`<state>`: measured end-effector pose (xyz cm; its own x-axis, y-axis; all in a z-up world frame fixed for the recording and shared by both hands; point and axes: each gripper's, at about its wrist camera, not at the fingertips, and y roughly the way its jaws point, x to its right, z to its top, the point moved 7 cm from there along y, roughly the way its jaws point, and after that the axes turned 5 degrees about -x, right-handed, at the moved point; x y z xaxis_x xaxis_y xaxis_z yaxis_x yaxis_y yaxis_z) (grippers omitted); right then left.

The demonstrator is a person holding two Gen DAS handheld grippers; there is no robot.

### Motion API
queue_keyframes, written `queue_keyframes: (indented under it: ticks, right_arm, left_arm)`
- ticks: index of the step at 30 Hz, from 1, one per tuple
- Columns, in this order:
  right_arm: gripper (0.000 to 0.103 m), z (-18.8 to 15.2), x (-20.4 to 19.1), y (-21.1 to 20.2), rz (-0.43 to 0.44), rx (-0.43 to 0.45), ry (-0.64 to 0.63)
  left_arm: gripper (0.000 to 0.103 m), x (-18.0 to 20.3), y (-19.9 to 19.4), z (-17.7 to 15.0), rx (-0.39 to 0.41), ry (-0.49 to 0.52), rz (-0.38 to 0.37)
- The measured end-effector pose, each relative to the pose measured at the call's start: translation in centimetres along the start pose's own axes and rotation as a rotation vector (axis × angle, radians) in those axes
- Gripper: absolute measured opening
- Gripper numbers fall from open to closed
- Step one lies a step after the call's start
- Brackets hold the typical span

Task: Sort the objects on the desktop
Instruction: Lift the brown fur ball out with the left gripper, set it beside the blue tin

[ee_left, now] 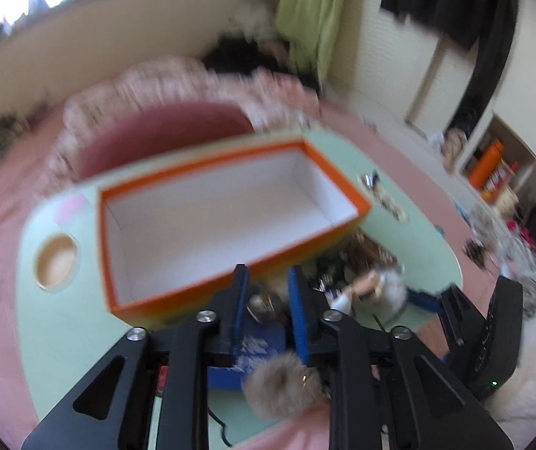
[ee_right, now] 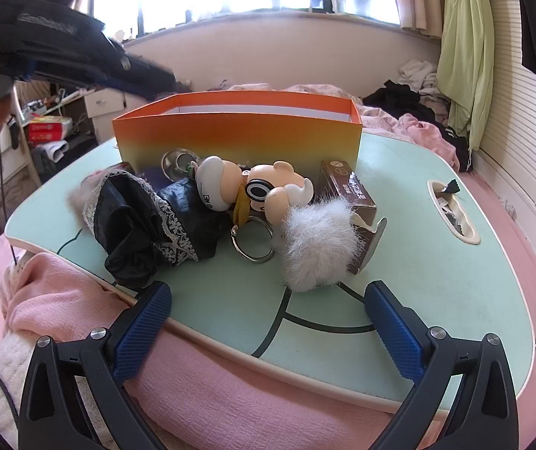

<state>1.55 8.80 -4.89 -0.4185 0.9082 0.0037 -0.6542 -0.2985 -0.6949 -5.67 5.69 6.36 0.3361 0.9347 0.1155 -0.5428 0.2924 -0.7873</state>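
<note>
The left gripper [ee_left: 268,285] hangs above the mint-green tabletop [ee_left: 62,322], its jaws narrowed to a slim gap; the view is blurred, so I cannot tell whether anything is pinched between them. Just ahead of it sits the open orange cardboard box with white lining [ee_left: 226,206], nothing visible inside. The right gripper [ee_right: 268,322] hovers low at the tabletop's near edge, jaws spread wide and holding nothing. In front of it, beside the box's wall, lies the clutter: a white fluffy pom-pom [ee_right: 316,243] touching a small brown carton [ee_right: 350,191], a cream plastic figurine keychain with metal rings [ee_right: 256,191], and a black lace-trimmed cloth [ee_right: 144,217].
</note>
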Motion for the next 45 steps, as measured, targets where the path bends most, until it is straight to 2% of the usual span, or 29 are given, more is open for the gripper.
queue_keyframes:
  ticks: [1,2,3,5,7,13,15,16,17,19,20,21,22,26,28,29,30,32,33,35,36,45]
  right_arm:
    - [0.103,0.0,0.0,0.0,0.0,0.0,0.0]
    - [0.103,0.0,-0.1,0.0,0.0,0.0,0.0]
    - [0.103,0.0,0.0,0.0,0.0,0.0,0.0]
    - [0.103,0.0,0.0,0.0,0.0,0.0,0.0]
    - [0.103,0.0,0.0,0.0,0.0,0.0,0.0]
    - [0.103,0.0,0.0,0.0,0.0,0.0,0.0]
    - [0.103,-0.1,0.0,0.0,0.0,0.0,0.0]
    - [0.103,-0.1,0.0,0.0,0.0,0.0,-0.001]
    - [0.103,-0.1,0.0,0.0,0.0,0.0,-0.001]
    - [0.103,0.0,0.0,-0.1,0.0,0.001,-0.002]
    - [0.103,0.0,0.0,-0.1,0.001,0.0,0.001]
    - [0.103,-0.1,0.0,-0.1,0.001,0.0,0.0]
    - [0.103,0.0,0.0,-0.1,0.0,0.001,-0.001]
    - [0.103,0.0,0.0,0.0,0.0,0.001,-0.002]
    - [0.103,0.0,0.0,0.0,-0.001,0.0,-0.002]
    - [0.103,0.0,0.0,0.0,0.0,0.001,-0.001]
    - [0.103,0.0,-0.1,0.0,0.0,0.001,-0.001]
    - [0.103,0.0,-0.2,0.0,0.0,0.0,0.0]
    - [0.103,0.0,-0.2,0.0,0.0,0.0,-0.001]
    - [0.103,0.0,-0.1,0.0,-0.001,0.001,-0.001]
    - [0.103,-0.1,-0.1,0.0,0.0,-0.001,-0.001]
    - [0.103,0.0,-0.4,-0.1,-0.001,-0.001,-0.002]
  left_arm:
    - [0.045,0.0,-0.9,-0.3,0.045,0.005,0.015]
    - [0.068,0.0,-1.7,-0.8,0.078,0.009,0.025]
    - [0.084,0.0,-2.6,-1.6,0.115,0.012,0.035]
    - [0.084,-0.2,-4.1,-3.6,0.189,0.014,0.059]
    - [0.084,-0.8,-4.8,-6.2,0.206,0.007,0.093]
    - [0.084,-2.1,-3.1,-13.2,0.101,-0.037,0.137]
    - [0.084,-2.2,-1.5,-14.4,0.06,-0.022,0.197]
    - [0.084,-2.3,-0.3,-14.7,0.03,-0.014,0.25]
    - [0.084,-2.5,0.7,-14.8,0.007,-0.01,0.281]
    - [0.094,-2.6,2.2,-14.5,0.011,-0.01,0.338]
    - [0.102,-2.5,2.5,-14.3,0.023,-0.019,0.334]
    - [0.103,-2.6,2.7,-14.1,0.033,-0.039,0.326]
    - [0.103,-2.5,2.8,-13.8,0.047,-0.04,0.303]
    - [0.103,-2.3,3.2,-13.5,-0.002,-0.025,0.296]
    - [0.103,-2.5,3.0,-13.4,-0.018,-0.047,0.263]
    - [0.103,-2.6,2.8,-13.4,-0.011,-0.067,0.222]
    - [0.103,-2.8,2.3,-13.1,0.007,-0.111,0.14]
    - [0.103,-3.3,2.2,-12.8,0.026,-0.169,0.106]
    - [0.103,-3.6,2.5,-12.6,0.027,-0.184,0.147]
    - [0.103,-3.4,3.4,-12.3,0.019,-0.151,0.23]
    - [0.103,-2.9,3.8,-12.0,0.049,-0.127,0.25]
    - [0.103,-2.5,4.7,-11.0,0.11,-0.113,0.236]
